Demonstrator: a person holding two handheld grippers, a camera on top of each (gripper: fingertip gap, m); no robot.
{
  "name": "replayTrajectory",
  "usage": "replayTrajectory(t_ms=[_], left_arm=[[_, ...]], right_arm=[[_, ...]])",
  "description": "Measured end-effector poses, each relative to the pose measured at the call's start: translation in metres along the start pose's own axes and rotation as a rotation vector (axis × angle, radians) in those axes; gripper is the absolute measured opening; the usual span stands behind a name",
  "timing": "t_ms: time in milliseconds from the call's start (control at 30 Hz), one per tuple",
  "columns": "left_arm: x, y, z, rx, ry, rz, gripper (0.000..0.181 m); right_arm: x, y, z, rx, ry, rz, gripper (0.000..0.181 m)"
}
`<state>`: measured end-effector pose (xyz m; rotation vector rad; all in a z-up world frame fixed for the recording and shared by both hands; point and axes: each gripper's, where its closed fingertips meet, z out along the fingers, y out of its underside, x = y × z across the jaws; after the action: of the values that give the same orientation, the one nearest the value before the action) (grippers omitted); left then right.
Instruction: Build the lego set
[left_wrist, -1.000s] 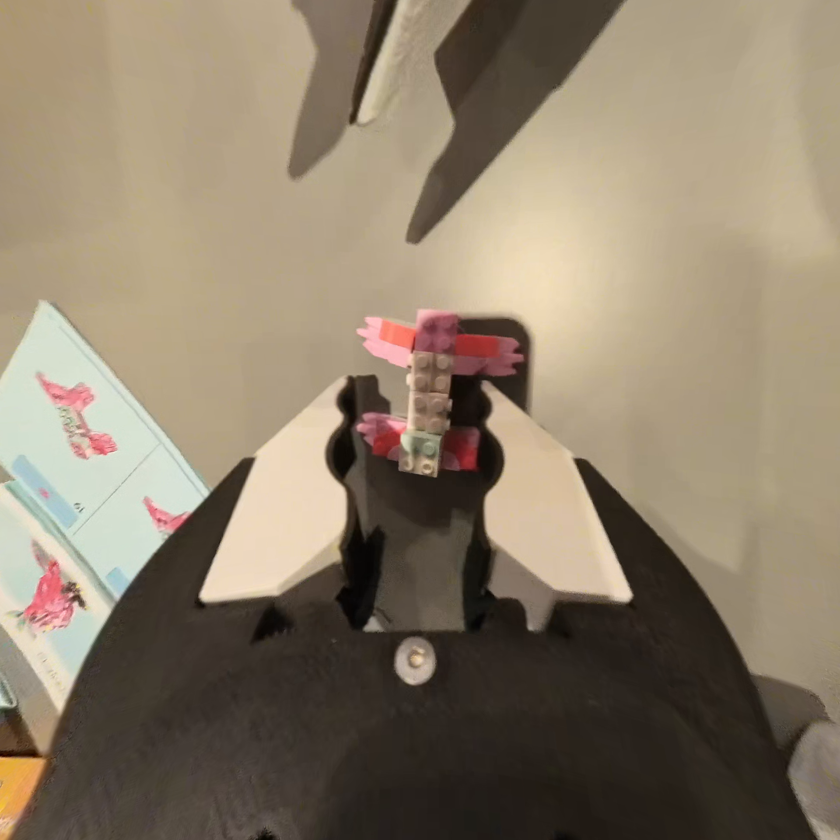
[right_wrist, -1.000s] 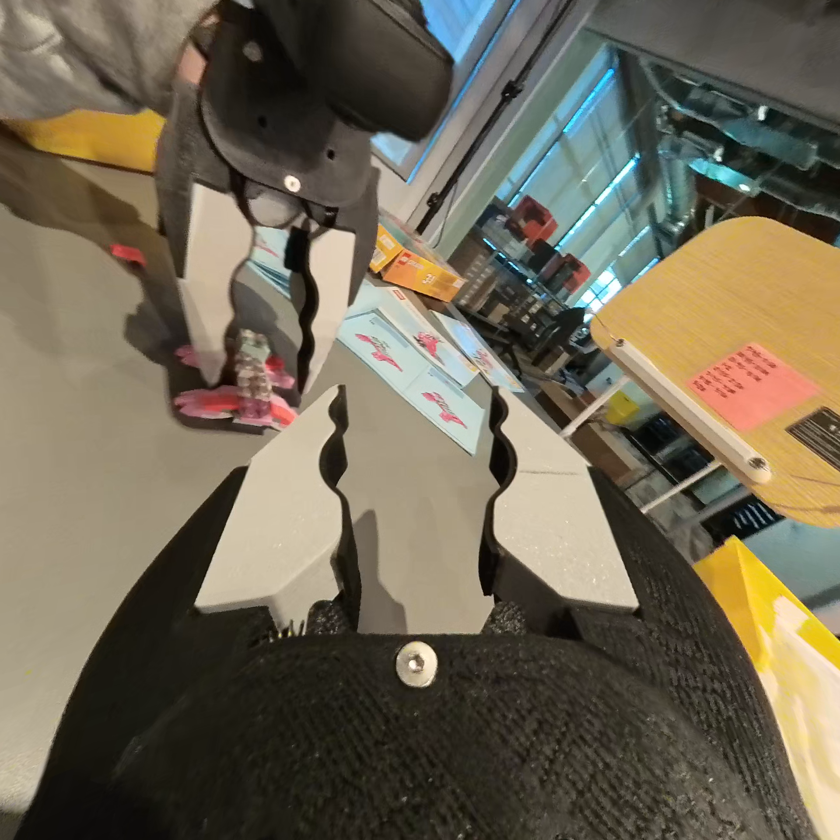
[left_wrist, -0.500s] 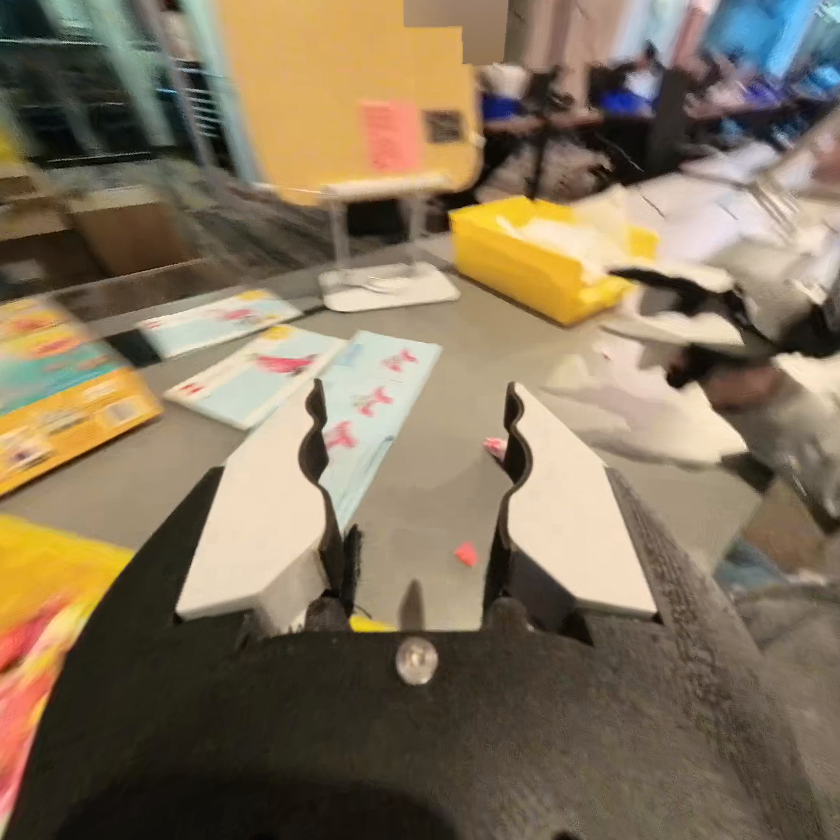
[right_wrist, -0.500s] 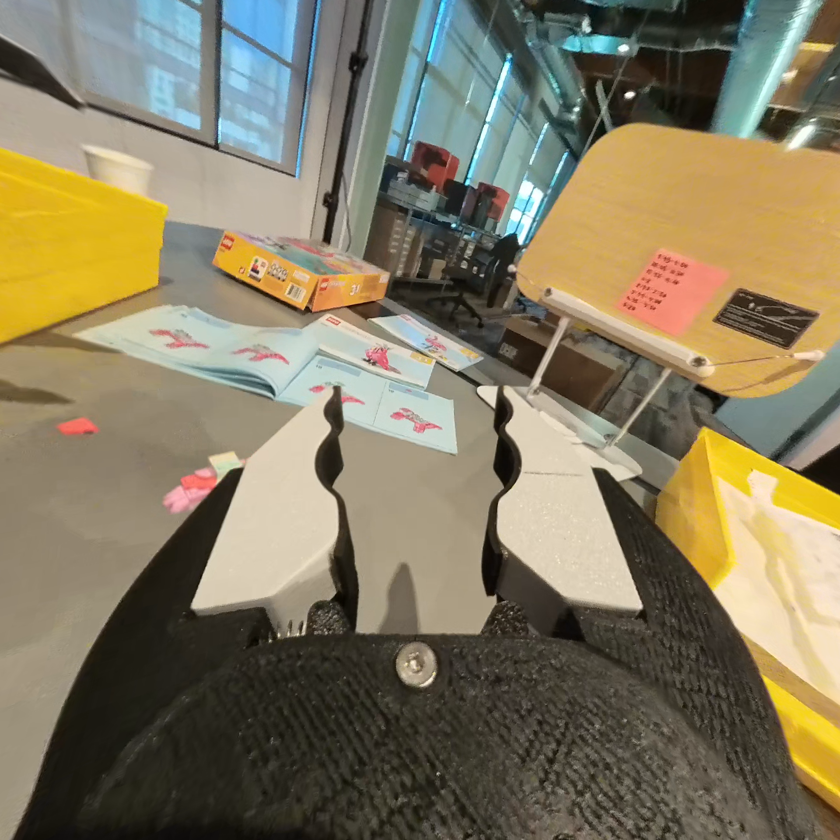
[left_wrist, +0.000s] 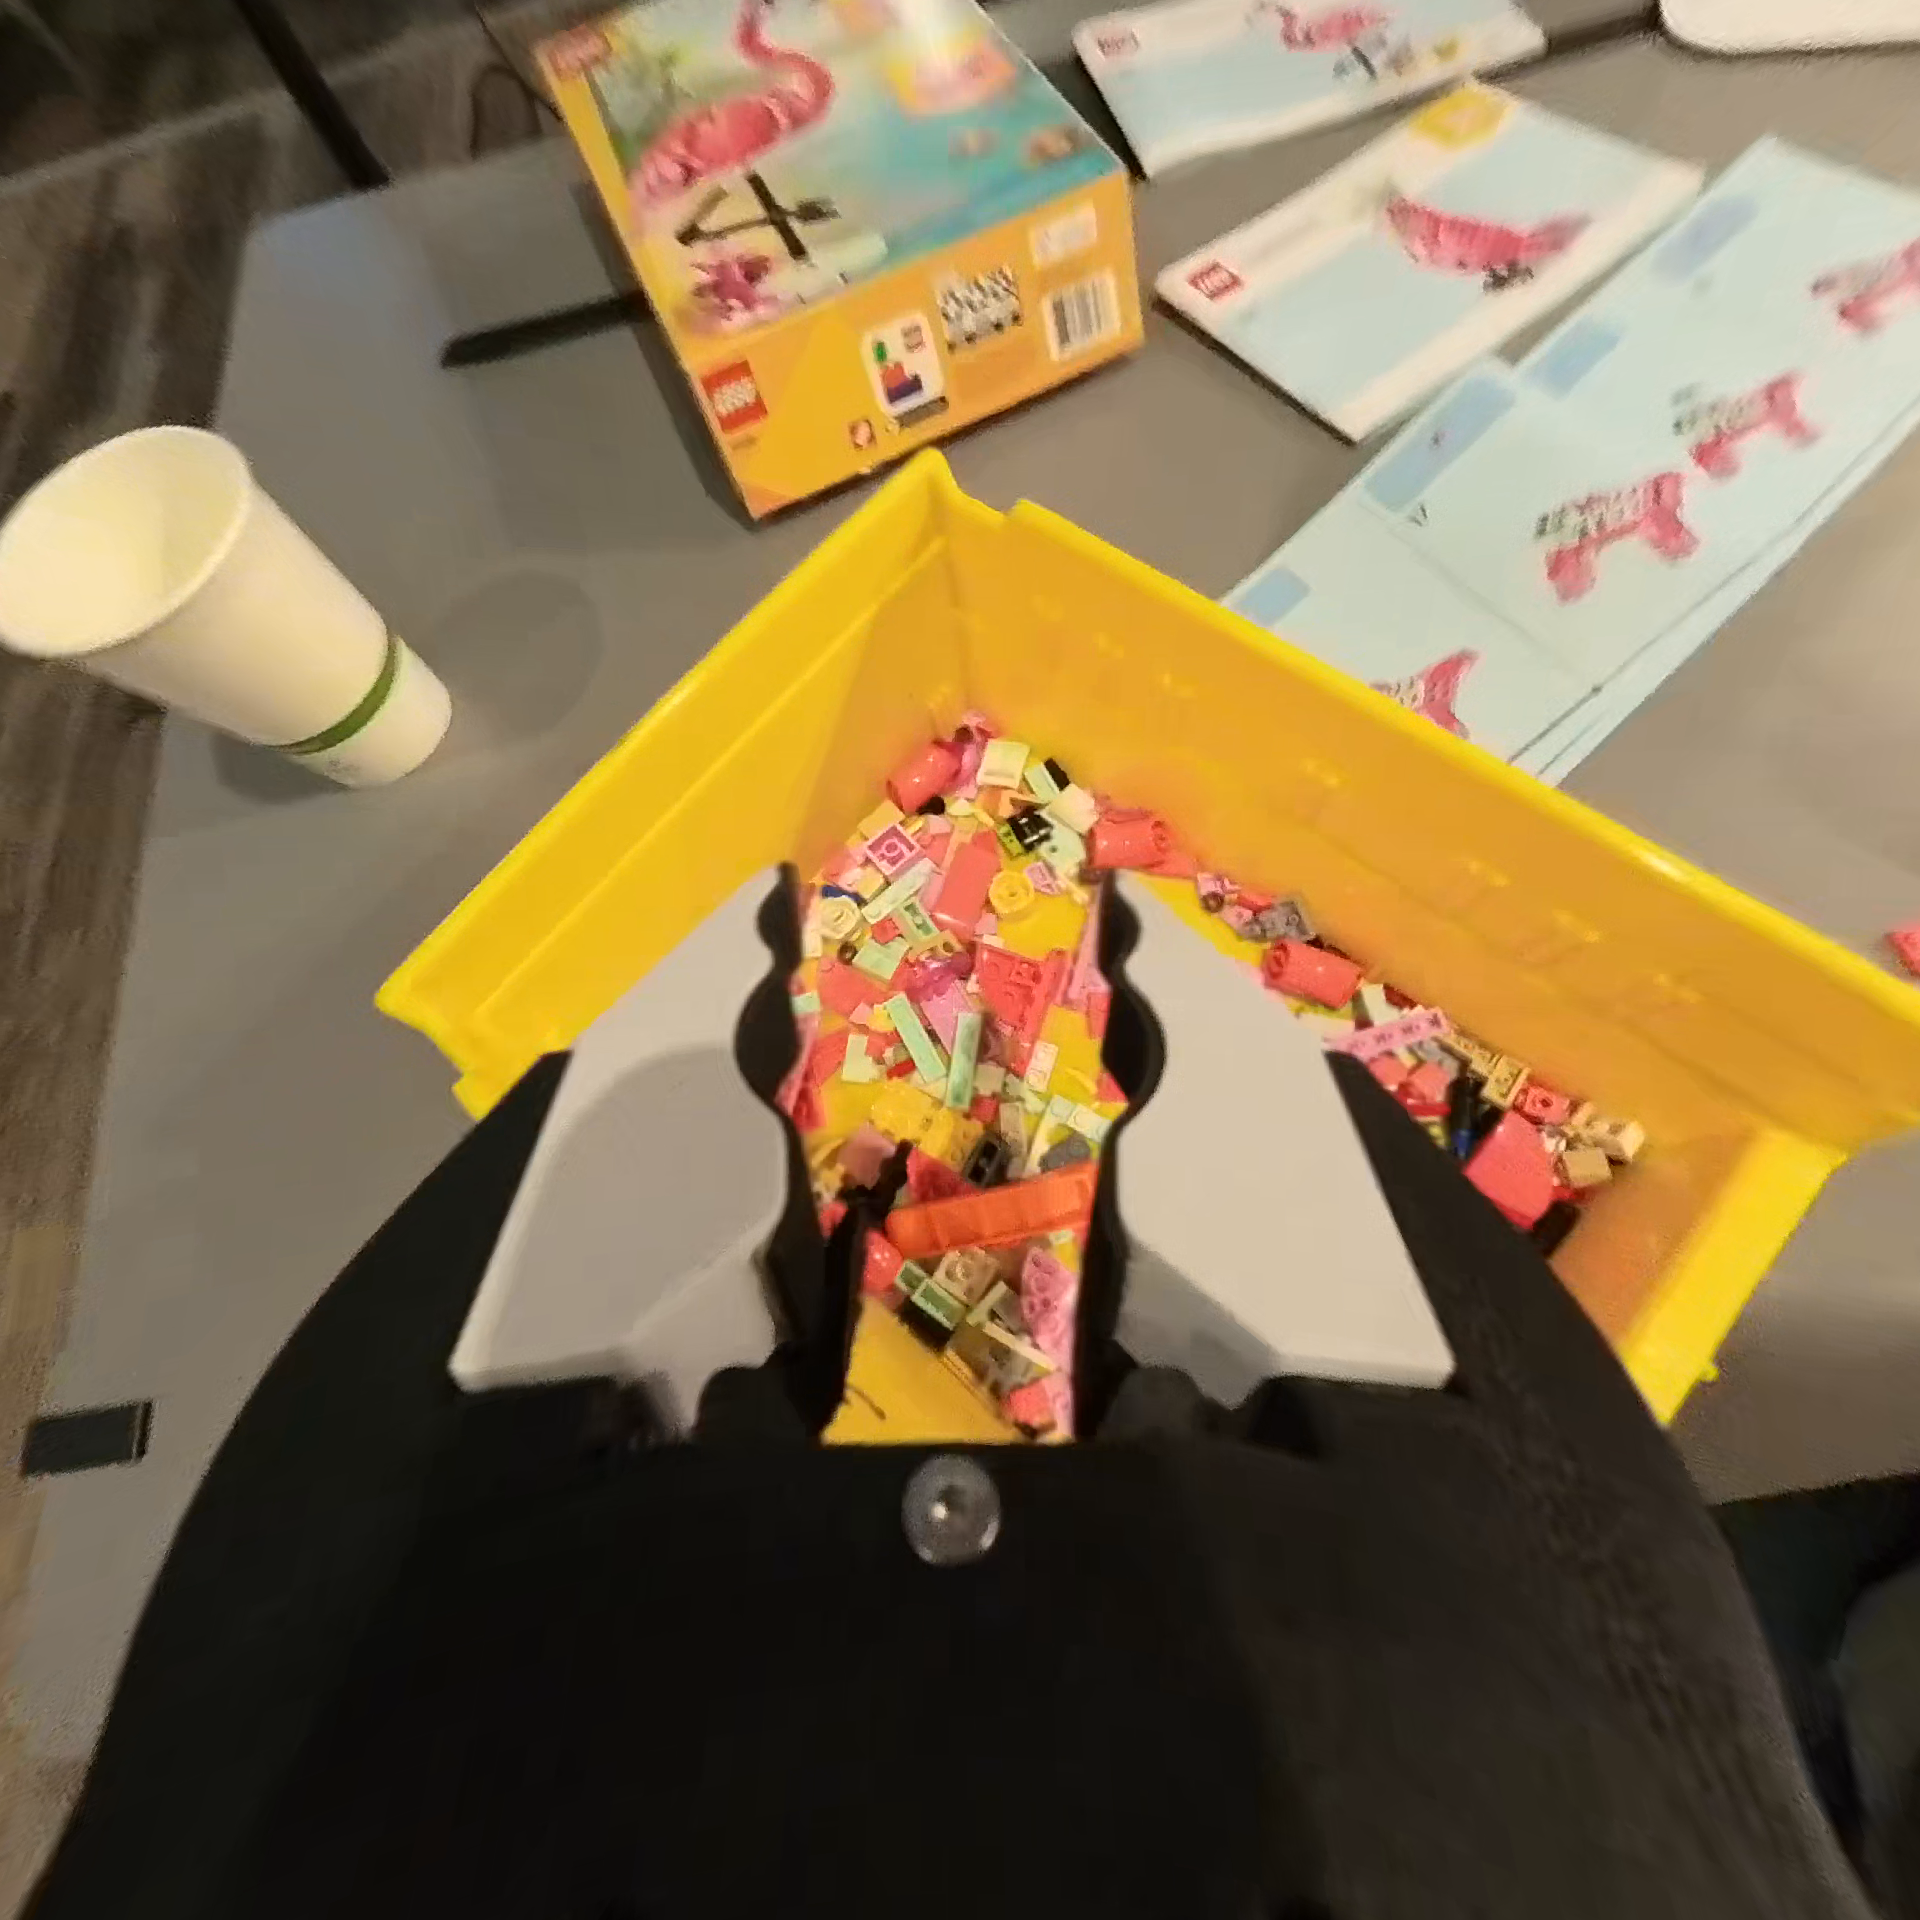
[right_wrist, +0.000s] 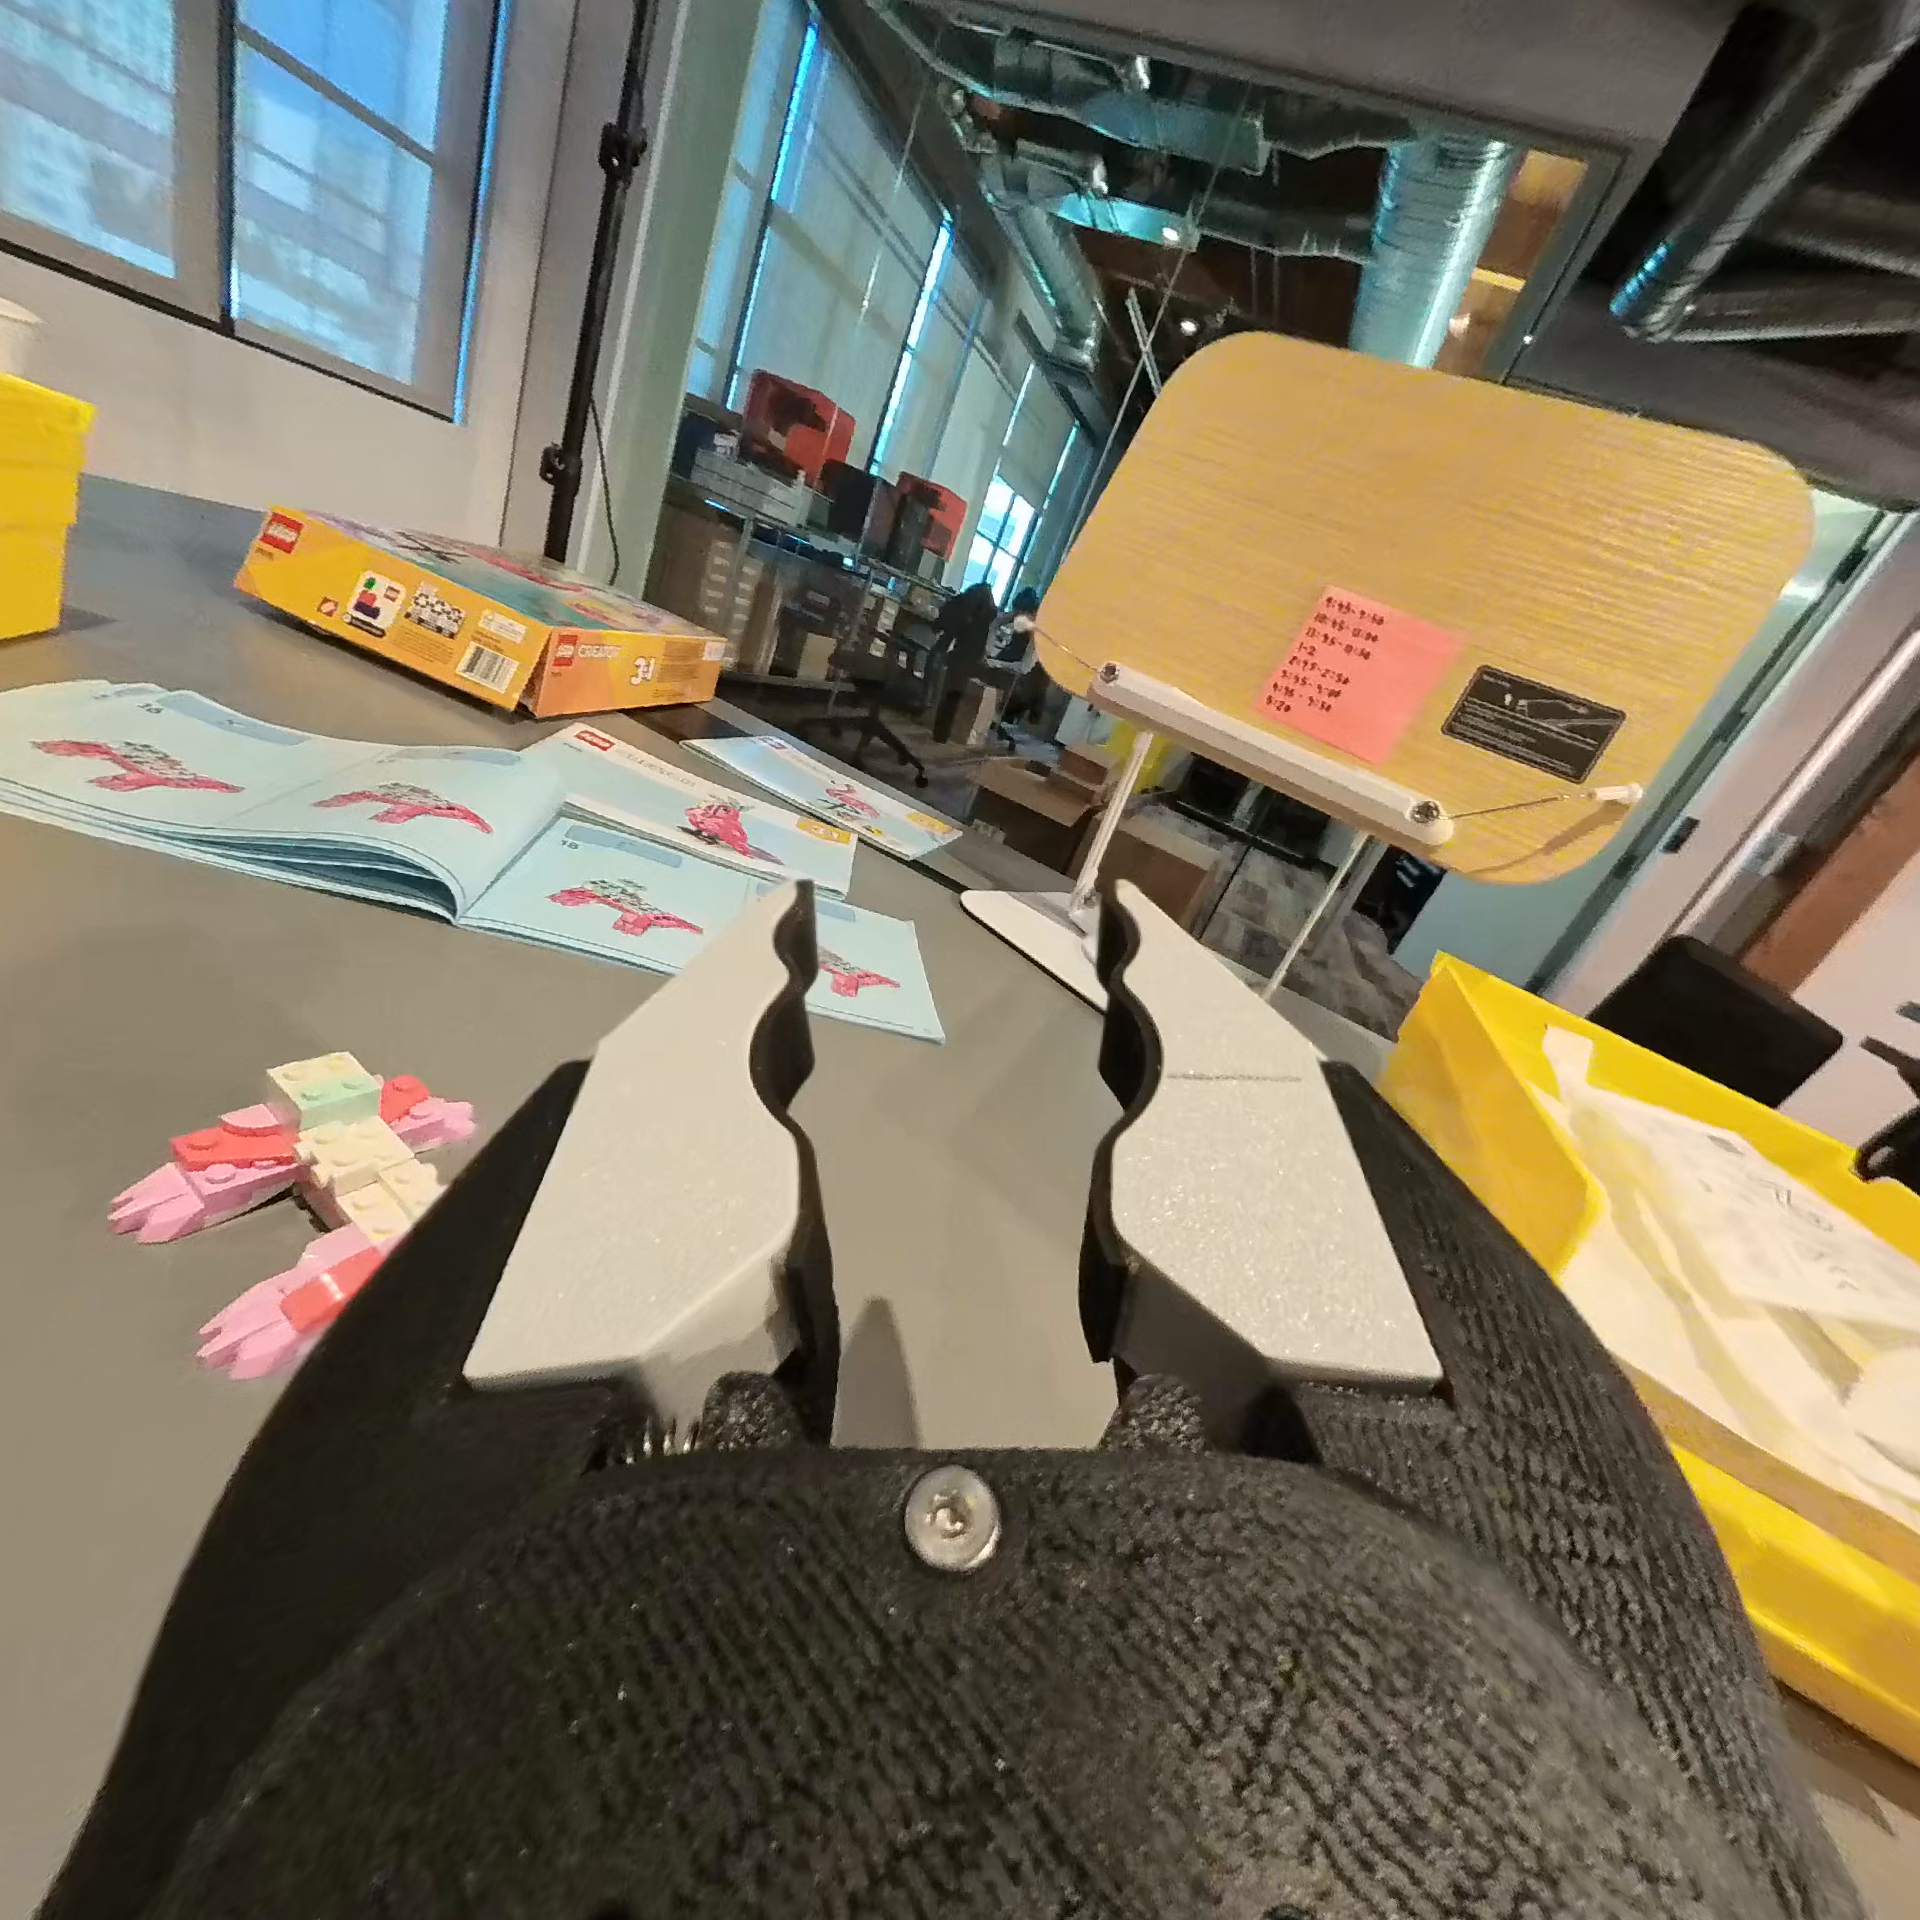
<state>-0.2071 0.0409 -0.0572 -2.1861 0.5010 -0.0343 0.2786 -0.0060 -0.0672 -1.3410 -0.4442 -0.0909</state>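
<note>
The left gripper (left_wrist: 948, 914), jaws wide and empty, hangs over a yellow bin (left_wrist: 1299, 717) of loose lego pieces (left_wrist: 956, 997) near the table (left_wrist: 312, 499) edge. The right gripper (right_wrist: 951, 914), jaws likewise wide, faces bare table beside the part-built pink model (right_wrist: 301, 1174).

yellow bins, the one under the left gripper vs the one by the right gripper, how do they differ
The left bin holds a heap of loose lego pieces, mostly pink and coral; the right bin holds white crumpled bags or papers. The left gripper hovers open right above its bin; the right gripper is open over bare table, its bin off to the side. Both bins are yellow plastic and sit on the grey table.
</note>
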Motion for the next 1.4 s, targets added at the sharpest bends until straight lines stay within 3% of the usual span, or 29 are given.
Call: replayTrajectory(t_ms=[100,233,467,600,800,900,1000,1100,1200,1400], left_arm=[[0.019,0.007,0.019,-0.088,0.154,0.109,0.021],[0.022,0.022,0.048,-0.255,0.251,0.166,0.012],[0.011,0.03,0.073,-0.396,0.285,0.231,0.016],[-0.012,0.023,0.085,-0.401,0.176,0.279,0.022],[-0.018,0.028,0.096,-0.453,0.206,0.251,0.021],[-0.006,0.037,0.091,-0.485,0.261,0.261,0.024],[0.013,0.032,0.086,-0.395,0.28,0.325,0.048],[0.044,0.042,0.069,-0.394,0.358,0.442,0.047],[0.064,0.057,0.045,-0.444,0.443,0.551,0.035],[0.06,0.083,0.02,-0.549,0.457,0.671,0.028]], right_arm=[[0.003,0.003,0.001,-0.008,0.031,-0.02,0.05],[0.021,-0.009,-0.005,0.038,0.186,-0.113,0.043],[0.019,-0.001,-0.001,-0.011,0.221,-0.224,0.036],[0.018,-0.001,0.005,-0.025,0.217,-0.266,0.037],[-0.004,-0.009,0.014,-0.006,0.165,-0.234,0.042],[-0.013,-0.008,0.018,0.0,0.152,-0.318,0.042],[-0.015,-0.004,0.02,-0.01,0.145,-0.307,0.046],[-0.006,0.006,0.023,-0.057,0.181,-0.282,0.057],[-0.005,0.002,0.023,-0.035,0.19,-0.237,0.059],[-0.012,0.001,0.025,-0.025,0.159,-0.21,0.059]])
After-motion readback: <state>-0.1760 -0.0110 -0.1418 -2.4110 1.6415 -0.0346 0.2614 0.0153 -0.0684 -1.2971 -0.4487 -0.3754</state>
